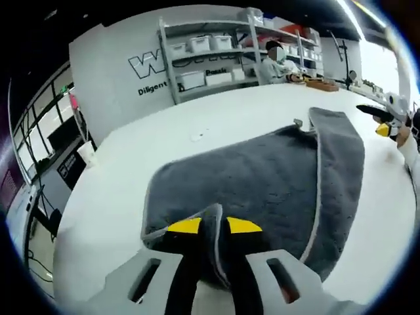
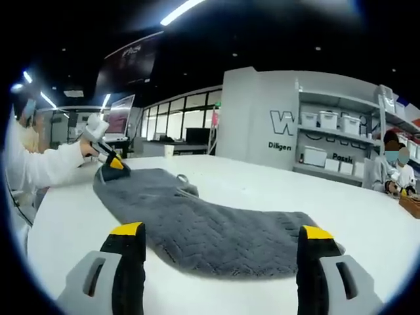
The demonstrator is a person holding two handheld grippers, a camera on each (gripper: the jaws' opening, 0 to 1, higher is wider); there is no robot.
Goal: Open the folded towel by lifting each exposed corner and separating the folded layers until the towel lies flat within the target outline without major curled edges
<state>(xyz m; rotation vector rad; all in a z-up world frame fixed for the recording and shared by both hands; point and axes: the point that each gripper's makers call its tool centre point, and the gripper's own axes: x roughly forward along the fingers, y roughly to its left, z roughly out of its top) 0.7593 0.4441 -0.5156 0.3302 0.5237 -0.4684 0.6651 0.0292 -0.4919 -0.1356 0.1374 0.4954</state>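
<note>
White table [image 1: 131, 170] carries the grey towel [image 1: 262, 177], partly folded, one layer turned over. Shelving [image 1: 210, 56] with bins stands beyond. Left gripper [image 1: 215, 227] pinches a towel corner; right gripper [image 2: 220, 234] gapes wide, unloaded.

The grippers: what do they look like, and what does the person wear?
Each gripper, left gripper and right gripper, has two black jaws with yellow tips, rising from a grey base with slots. The person's sleeve is white.
</note>
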